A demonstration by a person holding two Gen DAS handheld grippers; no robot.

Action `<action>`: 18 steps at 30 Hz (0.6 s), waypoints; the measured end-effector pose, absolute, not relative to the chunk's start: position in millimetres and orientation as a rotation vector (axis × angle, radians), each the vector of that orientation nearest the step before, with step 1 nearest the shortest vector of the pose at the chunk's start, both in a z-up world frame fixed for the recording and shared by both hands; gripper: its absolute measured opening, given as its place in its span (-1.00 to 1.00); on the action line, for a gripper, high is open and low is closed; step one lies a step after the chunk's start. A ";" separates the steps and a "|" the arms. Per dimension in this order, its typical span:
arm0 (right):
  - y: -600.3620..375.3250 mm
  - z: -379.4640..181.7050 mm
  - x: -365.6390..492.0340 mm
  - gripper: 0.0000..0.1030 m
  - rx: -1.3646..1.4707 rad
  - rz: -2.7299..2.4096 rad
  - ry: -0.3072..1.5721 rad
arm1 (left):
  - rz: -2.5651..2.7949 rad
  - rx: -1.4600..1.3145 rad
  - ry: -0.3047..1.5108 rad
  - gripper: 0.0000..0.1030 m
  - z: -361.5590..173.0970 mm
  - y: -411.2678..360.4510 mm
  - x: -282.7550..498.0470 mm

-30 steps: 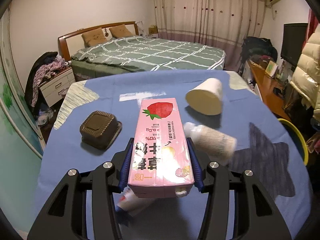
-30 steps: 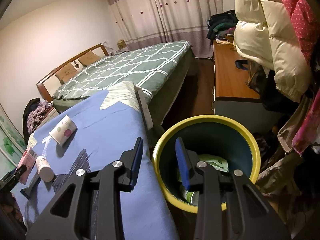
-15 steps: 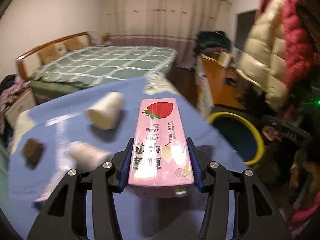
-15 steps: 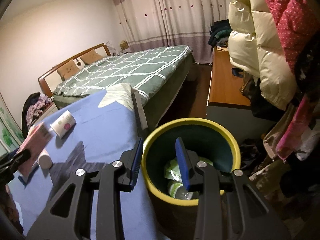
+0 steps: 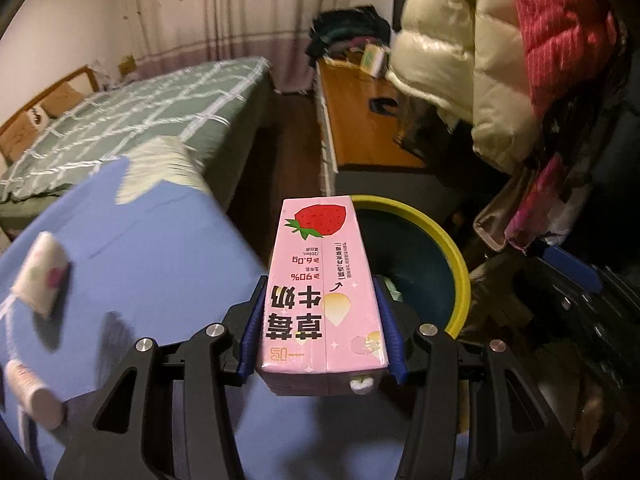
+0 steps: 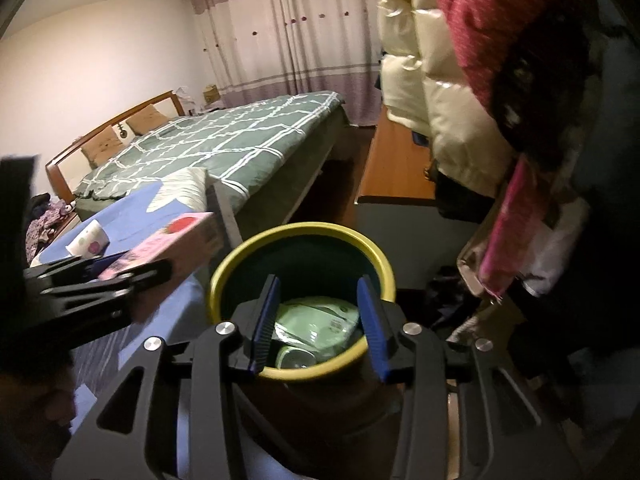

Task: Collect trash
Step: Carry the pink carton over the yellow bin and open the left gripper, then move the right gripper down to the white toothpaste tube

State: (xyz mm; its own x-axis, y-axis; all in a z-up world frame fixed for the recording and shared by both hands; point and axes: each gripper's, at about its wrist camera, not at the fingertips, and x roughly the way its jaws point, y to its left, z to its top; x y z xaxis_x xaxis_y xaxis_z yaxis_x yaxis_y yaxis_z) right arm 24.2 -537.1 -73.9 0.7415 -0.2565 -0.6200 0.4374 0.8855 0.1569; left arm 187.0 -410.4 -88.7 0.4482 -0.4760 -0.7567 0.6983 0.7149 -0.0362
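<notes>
The pink strawberry milk carton (image 5: 323, 300) is pinched lengthwise between the blue pads of the left gripper (image 5: 322, 322), its strawberry end pointing forward and now reaching over the near rim of the yellow-rimmed bin (image 5: 448, 256). 1 second ago the same carton, in the same grip, was above the middle of the blue tablecloth (image 5: 160, 264) with the brown tray and the paper cup around it; half a second ago the bin had only just come into view to the right. So the carton has been carried across the table's edge towards the bin, and by my reading the carry is nearly done: what is left is to bring it fully over the opening and let go. The right gripper (image 6: 318, 320) holds nothing; its jaws stand apart and have just been opening further, with only the bin's inside seen between them, where a green packet (image 6: 320, 320) and a can (image 6: 296, 358) already lie. From the right wrist view the carton (image 6: 168, 248) comes in from the left, beside the bin's rim (image 6: 240, 248). On the cloth a patterned paper cup (image 5: 40, 276) and a small bottle (image 5: 32, 396) are left, so more trash remains to collect.
</notes>
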 end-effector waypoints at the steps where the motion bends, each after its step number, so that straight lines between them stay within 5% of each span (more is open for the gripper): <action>1: -539.8 -73.7 21.2 -0.24 0.306 -0.394 0.626 | -0.739 0.309 0.835 -0.03 -93.8 -414.9 191.0; 8: -550.7 -73.7 10.3 -0.15 0.316 -0.433 0.613 | -0.735 0.362 0.878 0.00 -116.7 -453.0 195.6; 10: -551.8 -74.7 10.8 -0.15 0.320 -0.437 0.615 | -0.722 0.362 0.877 0.57 -118.3 -454.5 196.3; 11: -552.4 -75.1 10.7 -0.15 0.323 -0.439 0.615 | -0.718 0.348 0.861 0.62 -115.9 -451.4 195.6; 18: -544.5 -73.2 12.9 -0.14 0.315 -0.425 0.618 | -0.699 0.244 0.769 0.64 -71.0 -392.2 182.7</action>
